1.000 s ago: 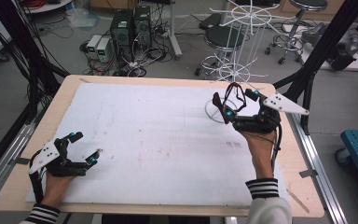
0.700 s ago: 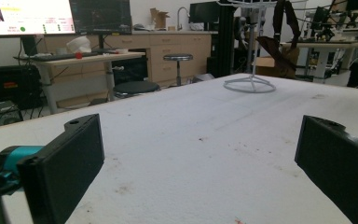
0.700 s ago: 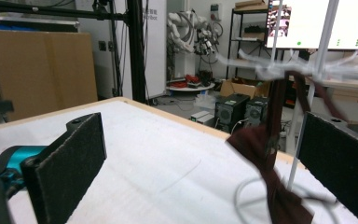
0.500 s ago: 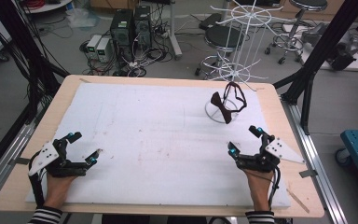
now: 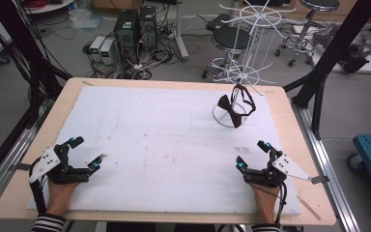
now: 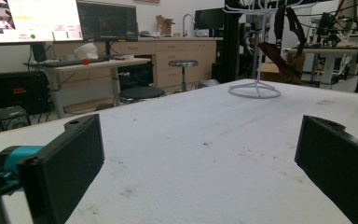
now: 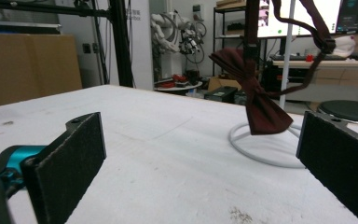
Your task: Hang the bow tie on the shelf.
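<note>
On the bench, far right: bow tie [image 5: 235, 107], dark maroon, hangs by its strap from the white wire stand [image 5: 244, 46]; the bow dangles low over the stand's ring base [image 5: 217, 117], whether it touches the ring you can't tell.
Stand: stands upright at the far right of the white mat [image 5: 164, 145], ring base flat on the mat, wire arms spread out at the top.
Your right gripper [image 5: 254, 155]: near right edge of the mat, resting low, jaws spread wide, nothing between them. It's well apart from the bow tie, on your side of it.
Right gripper view: bow tie [image 7: 256, 88] dead ahead between the two black pads, strap looping up around the pole [image 7: 286, 51]; ring base [image 7: 261, 144] lies on the mat beyond the jaws.
Your left gripper [image 5: 87, 153]: near left corner of the mat, also low, jaws apart and empty, pointing toward the right far side.
Left gripper view: bare mat [image 6: 191, 140] between the pads, stand [image 6: 256, 46] far off at upper right with the tie's strap [image 6: 289, 37] hanging off it.
Hands: your right hand [image 5: 263, 200] and left hand [image 5: 58, 193] both sit at the near edge, striped sleeves at the frame bottom.
Bench: light wood rim [image 5: 299, 125] showing all round the mat; faint brown smudges on the mat mid-bench.
Beyond bench: stools [image 5: 232, 41] and computer towers [image 5: 135, 26] on the floor.
</note>
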`<state>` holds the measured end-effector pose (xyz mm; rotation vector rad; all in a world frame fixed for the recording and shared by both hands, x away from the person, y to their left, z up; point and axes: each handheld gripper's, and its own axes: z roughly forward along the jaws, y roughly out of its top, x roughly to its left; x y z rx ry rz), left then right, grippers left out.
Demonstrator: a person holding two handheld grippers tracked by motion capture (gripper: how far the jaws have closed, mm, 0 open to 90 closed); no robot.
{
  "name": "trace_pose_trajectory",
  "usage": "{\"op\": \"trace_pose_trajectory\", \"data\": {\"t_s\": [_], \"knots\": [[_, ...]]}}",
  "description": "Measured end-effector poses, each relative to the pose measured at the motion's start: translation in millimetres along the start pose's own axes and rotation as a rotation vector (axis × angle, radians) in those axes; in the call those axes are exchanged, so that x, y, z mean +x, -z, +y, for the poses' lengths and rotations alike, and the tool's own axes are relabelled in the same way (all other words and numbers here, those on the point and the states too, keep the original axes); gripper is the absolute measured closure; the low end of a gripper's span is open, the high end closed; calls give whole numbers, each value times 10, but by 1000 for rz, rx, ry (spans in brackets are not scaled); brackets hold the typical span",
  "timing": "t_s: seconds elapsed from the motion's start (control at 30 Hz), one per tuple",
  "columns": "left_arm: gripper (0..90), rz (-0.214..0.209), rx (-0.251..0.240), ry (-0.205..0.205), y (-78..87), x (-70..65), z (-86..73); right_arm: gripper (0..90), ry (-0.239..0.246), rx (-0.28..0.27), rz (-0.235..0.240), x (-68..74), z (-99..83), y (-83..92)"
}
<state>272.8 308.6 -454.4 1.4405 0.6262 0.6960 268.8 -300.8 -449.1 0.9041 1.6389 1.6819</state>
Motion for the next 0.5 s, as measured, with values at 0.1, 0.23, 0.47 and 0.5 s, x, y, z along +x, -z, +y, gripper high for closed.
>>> {"op": "trace_pose_trajectory", "data": {"t_s": [0.1,0.23,0.47,0.5], "knots": [[17,0,0,-1,0,-1,0,6,-10,-1,-1,-4,-27,1],[17,2,-1,-2,0,-4,-1,6,-9,-1,-5,-18,-35,3],[17,8,-11,-15,5,-19,-3,6,24,18,-5,17,-40,-14],[17,7,-11,-13,8,-22,-3,6,30,19,-7,18,-39,-15]]}}
